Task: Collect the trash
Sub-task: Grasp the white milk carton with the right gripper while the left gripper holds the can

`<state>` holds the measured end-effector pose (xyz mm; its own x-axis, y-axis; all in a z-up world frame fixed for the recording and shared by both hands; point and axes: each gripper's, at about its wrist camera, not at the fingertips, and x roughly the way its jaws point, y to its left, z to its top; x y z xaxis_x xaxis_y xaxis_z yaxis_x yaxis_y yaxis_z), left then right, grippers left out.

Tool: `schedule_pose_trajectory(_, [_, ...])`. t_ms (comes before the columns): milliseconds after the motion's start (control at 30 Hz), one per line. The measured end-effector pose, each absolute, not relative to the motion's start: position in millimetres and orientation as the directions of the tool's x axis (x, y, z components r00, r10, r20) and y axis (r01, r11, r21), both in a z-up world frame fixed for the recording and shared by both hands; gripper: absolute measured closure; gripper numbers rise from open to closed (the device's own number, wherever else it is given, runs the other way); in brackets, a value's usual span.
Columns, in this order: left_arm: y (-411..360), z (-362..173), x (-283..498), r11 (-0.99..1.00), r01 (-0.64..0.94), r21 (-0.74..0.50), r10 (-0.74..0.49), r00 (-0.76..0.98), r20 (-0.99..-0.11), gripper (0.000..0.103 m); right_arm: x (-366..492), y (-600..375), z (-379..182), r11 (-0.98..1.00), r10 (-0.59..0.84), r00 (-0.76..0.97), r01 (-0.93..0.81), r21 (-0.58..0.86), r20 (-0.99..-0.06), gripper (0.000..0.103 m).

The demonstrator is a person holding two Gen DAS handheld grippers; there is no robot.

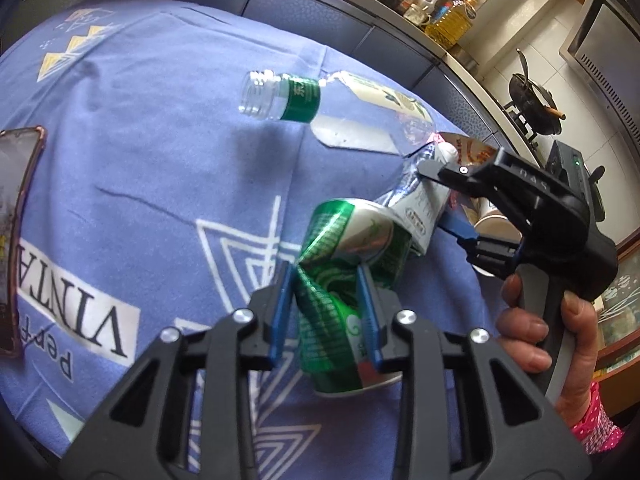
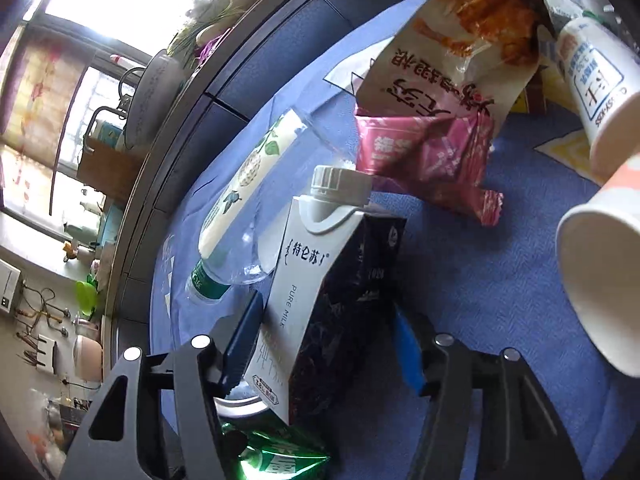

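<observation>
In the left wrist view my left gripper (image 1: 324, 280) is shut on a crushed green drink can (image 1: 344, 232); both blue pads press into its dented middle, over the blue tablecloth (image 1: 140, 140). Just beyond it a white and dark milk carton (image 1: 420, 204) leans against the can's top, with my right gripper (image 1: 438, 198) across it, held by a hand (image 1: 532, 328). The right wrist view shows that carton (image 2: 304, 280) tilted between the pads of my right gripper (image 2: 326, 312), one pad on each side wall. The can (image 2: 280, 460) shows below the carton.
An uncapped clear plastic bottle (image 1: 288, 96) lies behind the carton. An orange snack bag (image 2: 448, 48), a pink wrapper (image 2: 424, 152) and two paper cups (image 2: 600, 280) (image 2: 596, 92) lie to the right. A phone (image 1: 16, 220) rests at the cloth's left edge.
</observation>
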<state>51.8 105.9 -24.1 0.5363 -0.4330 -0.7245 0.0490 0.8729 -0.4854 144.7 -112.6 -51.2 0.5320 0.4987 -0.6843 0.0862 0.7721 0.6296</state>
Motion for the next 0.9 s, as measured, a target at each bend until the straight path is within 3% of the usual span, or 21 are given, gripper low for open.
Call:
schedule_pose_trajectory(367, [98.0, 5.2, 39.6, 0.884, 0.095, -0.457, -0.423, 0.577, -0.698, 0.080, 91.8, -144.7, -8.6, 0.814, 0.459, 0.640, -0.023, 0.581, -0.617, 0.057])
schedule_pose_trajectory(467, [85.5, 12.1, 37.2, 0.892, 0.118, -0.436, -0.417, 0.583, -0.697, 0.080, 77.1, -155.5, -8.5, 0.814, 0.472, 0.637, -0.049, 0.578, -0.610, 0.092])
schedule_pose_trajectory(667, [62.5, 7.2, 38.9, 0.911, 0.128, -0.392, -0.393, 0.556, -0.732, 0.080, 56.3, -148.0, -24.1, 0.886, 0.425, 0.564, -0.100, 0.452, -0.708, 0.092])
schedule_pose_trajectory(767, [62.0, -0.6, 43.0, 0.918, 0.096, -0.385, -0.373, 0.542, -0.753, 0.080, 53.0, -144.5, -24.5, 0.884, 0.435, 0.574, -0.128, 0.449, -0.694, 0.086])
schedule_pose_trajectory(833, [63.0, -0.4, 43.9, 0.924, 0.083, -0.372, -0.355, 0.542, -0.762, 0.080, 54.8, -142.5, -23.4, 0.874, 0.457, 0.573, -0.147, 0.463, -0.681, 0.062])
schedule_pose_trajectory(867, [62.9, 0.0, 44.1, 0.927, 0.083, -0.367, -0.351, 0.540, -0.765, 0.080, 55.8, -142.6, -23.2, 0.863, 0.474, 0.572, -0.152, 0.481, -0.670, 0.038])
schedule_pose_trajectory(900, [62.7, 0.4, 43.9, 0.930, 0.082, -0.358, -0.343, 0.540, -0.769, 0.079, 56.5, -142.5, -21.9, 0.855, 0.484, 0.578, -0.152, 0.496, -0.657, 0.031])
